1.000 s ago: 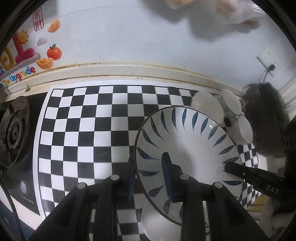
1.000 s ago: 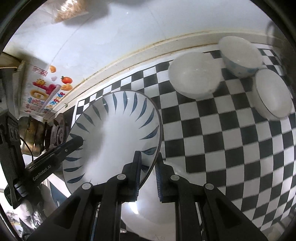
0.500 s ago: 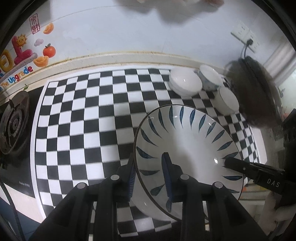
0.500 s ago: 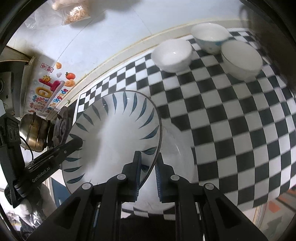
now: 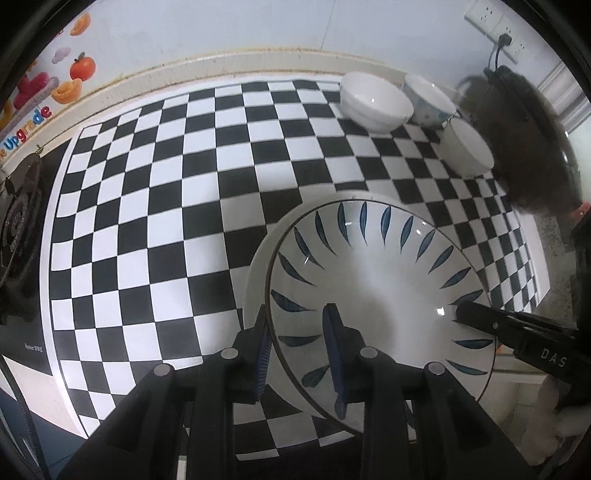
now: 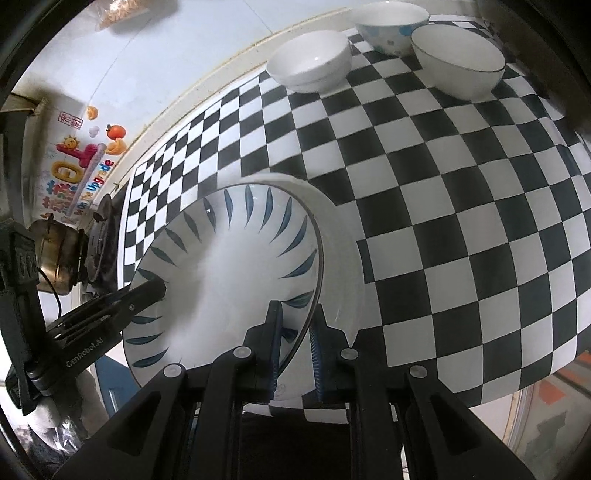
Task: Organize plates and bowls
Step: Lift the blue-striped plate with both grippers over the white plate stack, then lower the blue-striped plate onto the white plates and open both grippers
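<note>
Both grippers pinch the blue-leaf plate [image 5: 373, 273] by opposite rims: the left gripper [image 5: 299, 347] and the right gripper [image 6: 295, 343], holding it over the checkered mat [image 5: 166, 206]. Only the right wrist view shows a brass kettle [image 6: 55, 254]; only the left shows a wall socket [image 5: 495, 26]. Three bowls [image 6: 310, 61] stand at the mat's far end.
</note>
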The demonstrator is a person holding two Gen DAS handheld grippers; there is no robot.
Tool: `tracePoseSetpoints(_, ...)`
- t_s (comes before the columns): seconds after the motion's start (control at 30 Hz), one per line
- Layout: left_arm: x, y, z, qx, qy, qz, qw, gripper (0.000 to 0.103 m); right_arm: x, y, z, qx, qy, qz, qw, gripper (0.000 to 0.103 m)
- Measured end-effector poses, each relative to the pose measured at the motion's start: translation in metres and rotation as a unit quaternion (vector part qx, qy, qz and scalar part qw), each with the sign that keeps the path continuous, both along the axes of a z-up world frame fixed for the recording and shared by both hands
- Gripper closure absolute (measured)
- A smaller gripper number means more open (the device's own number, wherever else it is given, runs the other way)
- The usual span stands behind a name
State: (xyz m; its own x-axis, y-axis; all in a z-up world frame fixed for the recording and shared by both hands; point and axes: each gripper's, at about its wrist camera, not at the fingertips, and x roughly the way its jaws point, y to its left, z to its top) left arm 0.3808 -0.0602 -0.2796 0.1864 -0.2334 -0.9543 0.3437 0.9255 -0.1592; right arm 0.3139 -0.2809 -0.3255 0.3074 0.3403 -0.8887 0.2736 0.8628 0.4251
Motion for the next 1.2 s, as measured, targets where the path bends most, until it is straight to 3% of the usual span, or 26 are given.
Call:
tracePoseSetpoints(0.43,-0.001,-0.004,-0.027,0.019,0.029,0.001,0.9994,0.079,0.009,0.003,-0.019,-0.026,0.013,0.004,1.0,0.087)
tracePoseSetpoints(1.2,-0.003,-0.007,-0.047,0.054,0.064,0.017,0.9964,0.079,0.011,0.018,-0.035,-0.082,0.024,0.009,0.996,0.088)
